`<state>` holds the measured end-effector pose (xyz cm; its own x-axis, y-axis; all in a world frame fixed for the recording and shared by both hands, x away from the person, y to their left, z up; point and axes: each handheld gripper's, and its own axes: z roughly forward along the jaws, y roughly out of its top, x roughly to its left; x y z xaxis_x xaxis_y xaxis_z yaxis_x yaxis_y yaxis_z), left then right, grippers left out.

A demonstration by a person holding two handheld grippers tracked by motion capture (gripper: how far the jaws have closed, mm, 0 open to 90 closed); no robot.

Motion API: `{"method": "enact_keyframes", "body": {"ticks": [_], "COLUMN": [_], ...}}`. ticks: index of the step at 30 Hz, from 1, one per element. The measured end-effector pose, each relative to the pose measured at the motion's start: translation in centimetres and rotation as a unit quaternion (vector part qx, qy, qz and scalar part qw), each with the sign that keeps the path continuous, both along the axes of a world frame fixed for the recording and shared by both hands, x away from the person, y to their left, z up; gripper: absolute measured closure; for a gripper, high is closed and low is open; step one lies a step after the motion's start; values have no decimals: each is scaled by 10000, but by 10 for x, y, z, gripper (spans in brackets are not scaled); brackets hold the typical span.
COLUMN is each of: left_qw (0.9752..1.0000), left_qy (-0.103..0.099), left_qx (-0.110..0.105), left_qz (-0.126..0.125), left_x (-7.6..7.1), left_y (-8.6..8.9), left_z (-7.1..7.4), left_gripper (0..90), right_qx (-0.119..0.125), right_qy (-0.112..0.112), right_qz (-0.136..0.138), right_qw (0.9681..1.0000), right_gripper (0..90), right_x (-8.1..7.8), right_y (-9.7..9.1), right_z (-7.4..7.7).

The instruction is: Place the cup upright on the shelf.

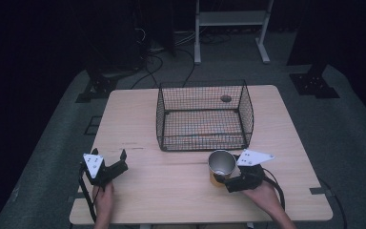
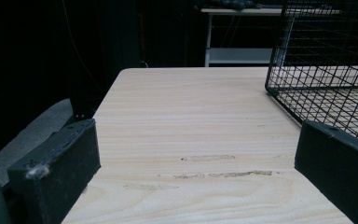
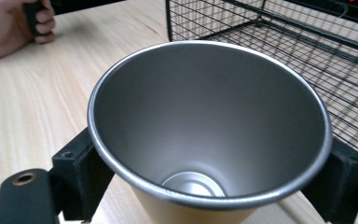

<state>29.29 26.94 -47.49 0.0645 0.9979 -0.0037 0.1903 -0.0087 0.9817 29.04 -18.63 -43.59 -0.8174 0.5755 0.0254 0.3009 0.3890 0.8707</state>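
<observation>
Metal cup (image 1: 220, 165), upright on the table (image 1: 171, 191) just before the wire basket (image 1: 204, 116), is sitting clamped between right gripper (image 1: 225, 180) fingers; likely light, rigid, slick, best held at mid-wall; left gripper (image 1: 108, 155) is resting spread, empty.

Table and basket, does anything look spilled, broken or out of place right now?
Nothing spilled or broken. The cup is upright and empty between the right gripper's jaws, the basket sits square and empty. Only worn scuff marks on the table stand out.

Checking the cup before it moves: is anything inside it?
No. The metal cup shows bare steel walls down to its empty bottom in the right gripper view.
</observation>
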Motion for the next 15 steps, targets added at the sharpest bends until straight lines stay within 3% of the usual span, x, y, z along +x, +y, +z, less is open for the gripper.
{"method": "enact_keyframes", "body": {"ticks": [15], "left_qw": [10000], "left_qy": [2], "left_qx": [-13], "left_qz": [8], "left_x": [0], "left_y": [0], "left_z": [0], "left_gripper": [0], "right_qx": [299], "right_qy": [219], "right_qz": [402], "right_qw": [9985], "right_gripper": [137], "right_x": [15], "right_y": [-2], "right_z": [34]}}
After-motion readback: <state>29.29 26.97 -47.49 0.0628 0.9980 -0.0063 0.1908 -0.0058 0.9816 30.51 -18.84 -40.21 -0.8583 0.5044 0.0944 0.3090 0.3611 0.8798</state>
